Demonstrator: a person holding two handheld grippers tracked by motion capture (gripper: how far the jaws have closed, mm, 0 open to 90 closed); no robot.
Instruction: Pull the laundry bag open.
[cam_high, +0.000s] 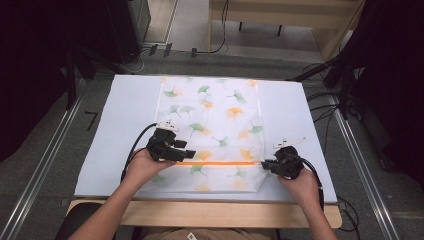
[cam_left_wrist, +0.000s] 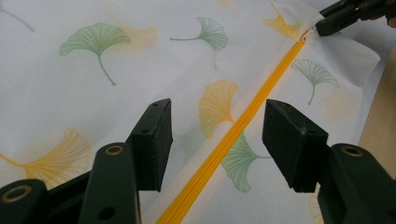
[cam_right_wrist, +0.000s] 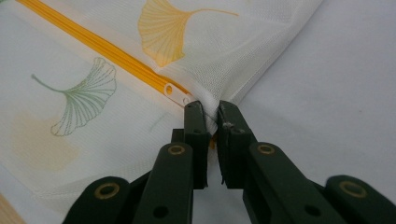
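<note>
- Two grippers work a mesh bag (cam_high: 210, 130): right gripper (cam_right_wrist: 211, 109) pinches the bag's corner beside the zipper pull (cam_right_wrist: 177, 94); slipping fabric would lose the anchor.
- Left gripper (cam_left_wrist: 217, 135), fingers wide and empty, straddles the orange zipper (cam_left_wrist: 252, 112); closing off-centre could snag mesh.

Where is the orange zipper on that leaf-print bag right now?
In the high view the orange zipper runs across the near part of the bag, between the left gripper and the right gripper.

A mesh bag (cam_high: 210, 130) is lying in the middle of a table sheet (cam_high: 125, 130), its zipper (cam_high: 220, 163) running across near the front edge, the left gripper (cam_high: 186, 155) straddling its left end and the right gripper (cam_high: 265, 163) pinching the bag's right edge by the zipper's end.
</note>
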